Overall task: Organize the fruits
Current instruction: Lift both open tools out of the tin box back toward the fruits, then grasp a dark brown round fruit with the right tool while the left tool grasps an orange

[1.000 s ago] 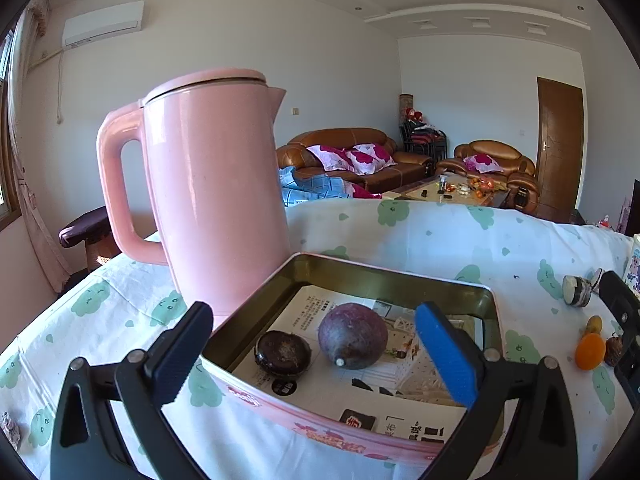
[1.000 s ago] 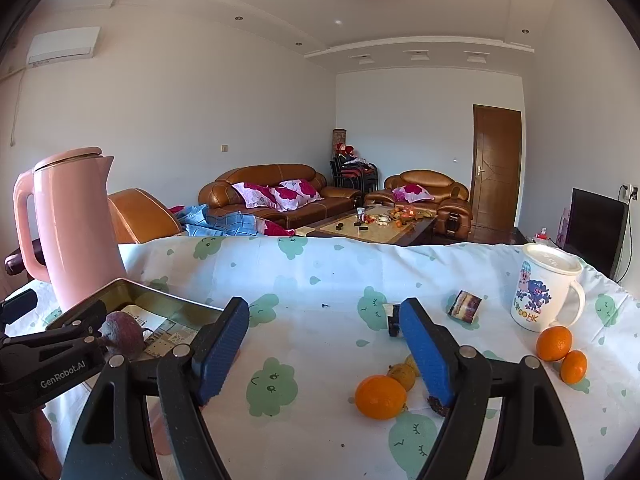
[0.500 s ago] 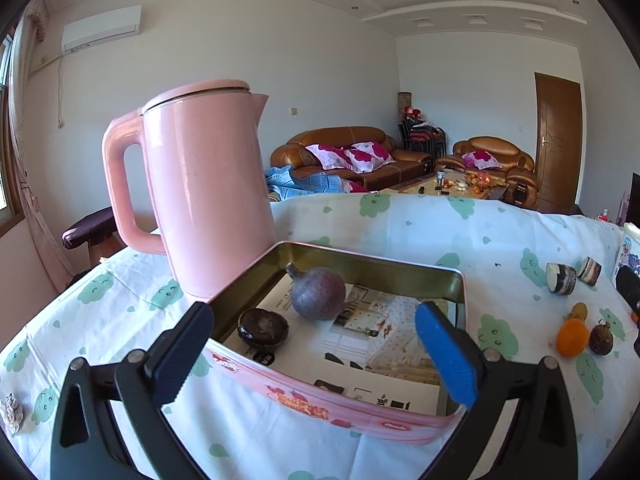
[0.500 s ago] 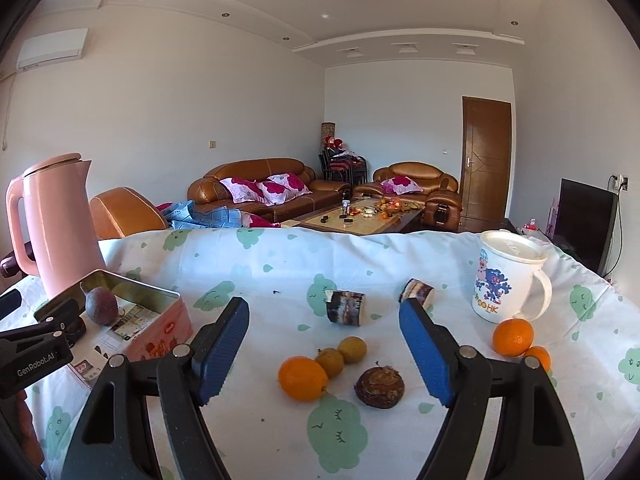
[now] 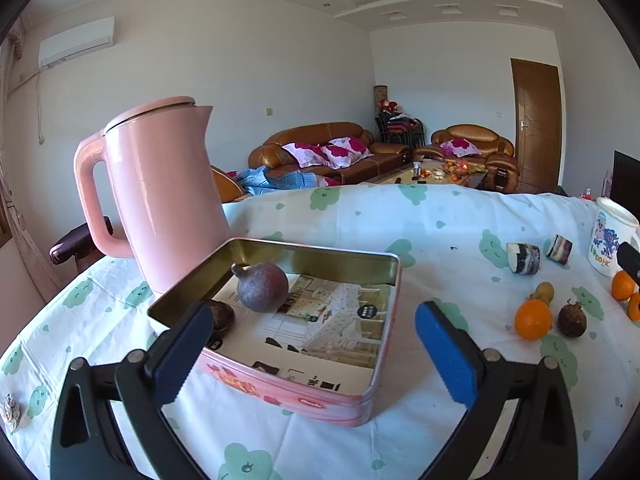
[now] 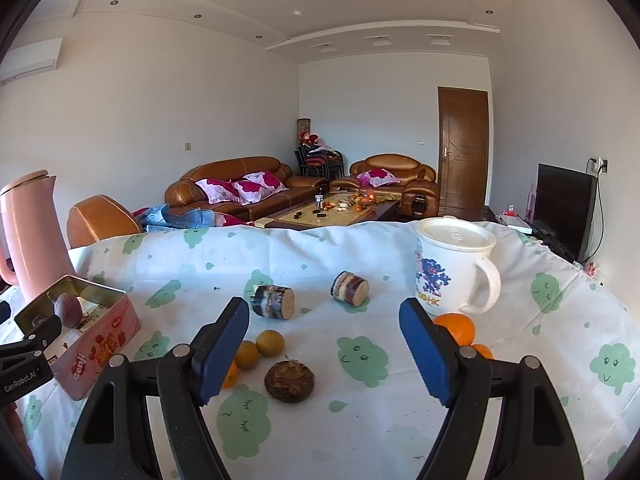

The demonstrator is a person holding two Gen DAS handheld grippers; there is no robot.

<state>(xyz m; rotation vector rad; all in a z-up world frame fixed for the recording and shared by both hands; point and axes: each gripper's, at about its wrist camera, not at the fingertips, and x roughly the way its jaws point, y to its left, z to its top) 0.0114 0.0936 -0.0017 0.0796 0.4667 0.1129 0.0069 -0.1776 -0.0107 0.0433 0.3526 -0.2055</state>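
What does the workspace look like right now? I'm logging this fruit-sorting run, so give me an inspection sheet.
Surface: tablecloth with green cloud print, wrinkled.
Job's things: pink tin holding two dark fruits; orange, brown fruit, two yellow fruits loose on the cloth.
Clutter: pink kettle, lidded mug, two short cut log-like pieces.
Grippers: left tongs and right tongs open, empty.
Cables: one by the television.
Surroundings: sofas, coffee table, door.
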